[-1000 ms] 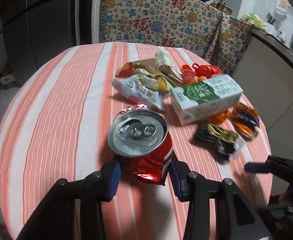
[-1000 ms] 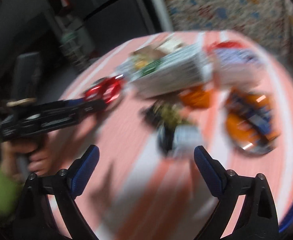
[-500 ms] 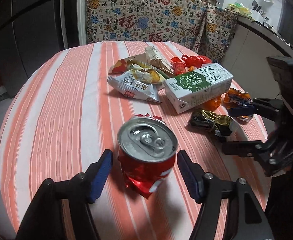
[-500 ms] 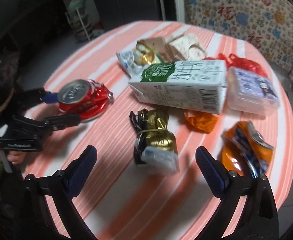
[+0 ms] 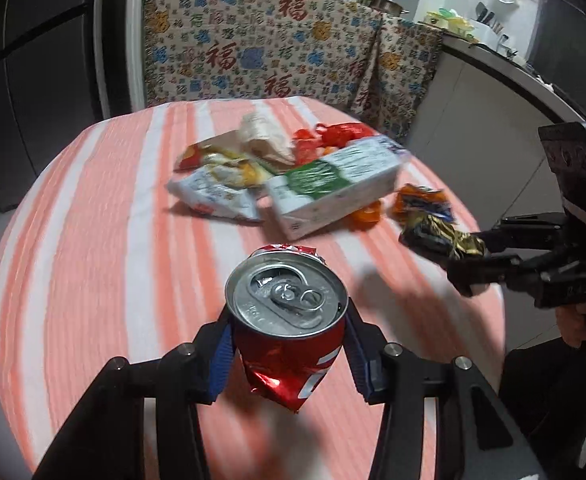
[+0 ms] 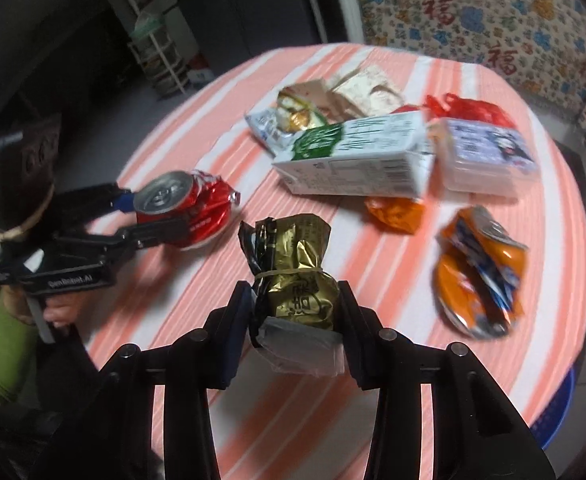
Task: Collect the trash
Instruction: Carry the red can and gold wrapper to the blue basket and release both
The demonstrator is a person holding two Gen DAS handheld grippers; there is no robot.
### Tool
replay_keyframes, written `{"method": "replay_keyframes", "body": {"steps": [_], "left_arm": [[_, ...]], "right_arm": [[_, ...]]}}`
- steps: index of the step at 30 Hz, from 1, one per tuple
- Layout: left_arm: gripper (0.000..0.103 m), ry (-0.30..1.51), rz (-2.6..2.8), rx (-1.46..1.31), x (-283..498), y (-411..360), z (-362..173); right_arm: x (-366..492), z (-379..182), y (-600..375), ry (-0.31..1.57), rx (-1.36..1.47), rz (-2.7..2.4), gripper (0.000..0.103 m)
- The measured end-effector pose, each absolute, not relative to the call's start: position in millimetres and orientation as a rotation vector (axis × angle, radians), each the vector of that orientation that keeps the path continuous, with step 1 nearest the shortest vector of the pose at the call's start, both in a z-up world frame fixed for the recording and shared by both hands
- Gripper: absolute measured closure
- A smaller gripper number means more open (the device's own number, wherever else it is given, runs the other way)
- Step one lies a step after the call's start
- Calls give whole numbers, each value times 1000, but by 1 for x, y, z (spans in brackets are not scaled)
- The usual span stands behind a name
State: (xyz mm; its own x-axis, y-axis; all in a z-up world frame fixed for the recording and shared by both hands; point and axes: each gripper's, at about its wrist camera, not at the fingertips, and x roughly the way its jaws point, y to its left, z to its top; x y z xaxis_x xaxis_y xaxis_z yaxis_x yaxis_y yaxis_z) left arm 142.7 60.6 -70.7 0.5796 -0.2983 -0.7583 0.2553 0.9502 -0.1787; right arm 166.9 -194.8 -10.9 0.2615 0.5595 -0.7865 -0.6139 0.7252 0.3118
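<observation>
A crushed red drink can [image 5: 285, 312] sits between the blue pads of my left gripper [image 5: 289, 344], whose jaws are closing and pressing its sides; the can hangs just above the striped round table [image 5: 93, 240]. The right wrist view shows that can [image 6: 201, 208] and the left gripper [image 6: 155, 214] at the left. My right gripper [image 6: 295, 316] is closing on a gold and black wrapper bundle [image 6: 293, 256] tied with a rubber band, lifted off the cloth. In the left wrist view this bundle [image 5: 437, 236] is in the right gripper [image 5: 469, 254] at the right.
On the table lie a green and white carton [image 6: 357, 160], snack bags [image 5: 213, 192], a clear plastic box [image 6: 489, 156], a red bag [image 6: 465, 108], an orange wrapper [image 6: 393, 212] and a crushed orange can [image 6: 481, 272]. A patterned cloth [image 5: 273, 52] hangs behind.
Both grippers stood open around their items half a second ago. Now the left is shut on the red can and the right on the gold bundle, and both items are raised off the table.
</observation>
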Motion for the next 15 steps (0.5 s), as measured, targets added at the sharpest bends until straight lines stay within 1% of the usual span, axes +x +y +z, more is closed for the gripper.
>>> {"method": "replay_keyframes", "body": {"steps": [5, 9, 13, 15], "left_arm": [[54, 871, -432, -46, 135, -3, -56], [54, 860, -551, -30, 142, -78, -45], [54, 875, -653, -27, 158, -152, -41], [54, 891, -689, -22, 167, -189, -45]], "right_arm": [[174, -1, -269, 985, 49, 641, 60], [174, 0, -344, 969, 134, 479, 60], [181, -6, -422, 965, 211, 310, 60], [189, -18, -459, 976, 254, 221, 59]]}}
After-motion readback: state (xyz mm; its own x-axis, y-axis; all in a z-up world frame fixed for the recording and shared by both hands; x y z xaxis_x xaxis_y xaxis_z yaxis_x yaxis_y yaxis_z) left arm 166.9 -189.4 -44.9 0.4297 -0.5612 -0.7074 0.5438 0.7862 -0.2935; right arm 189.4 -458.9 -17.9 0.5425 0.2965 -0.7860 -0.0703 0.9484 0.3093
